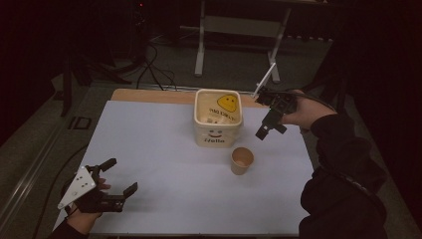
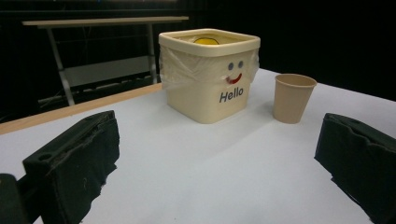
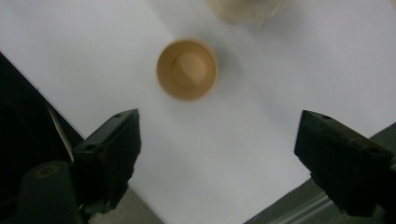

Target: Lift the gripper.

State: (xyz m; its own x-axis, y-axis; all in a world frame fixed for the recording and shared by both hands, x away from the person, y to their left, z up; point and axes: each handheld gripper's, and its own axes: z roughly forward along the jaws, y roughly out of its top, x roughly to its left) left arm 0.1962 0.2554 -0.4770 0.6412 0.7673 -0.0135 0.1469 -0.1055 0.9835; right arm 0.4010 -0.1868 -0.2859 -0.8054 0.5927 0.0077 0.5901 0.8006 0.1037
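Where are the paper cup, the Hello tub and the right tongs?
paper cup (image 1: 242, 161), high view, inner bottom
Hello tub (image 2: 205, 91), left gripper view, front wall beside the lettering
right tongs (image 1: 269, 126), high view, midway between fingertips

I am working in a dark lab-like room, where cables (image 1: 149, 69) are lying on the grey floor (image 1: 40, 134) behind my white table (image 1: 164, 149).

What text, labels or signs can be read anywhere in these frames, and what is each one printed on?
"Hello": printed in dark letters on the front of the cream square plastic tub, under a drawn smiley face.
Dark lettering under the yellow smiley face inside the tub: too small and blurred to read.
Tan paper cup: no print shows.
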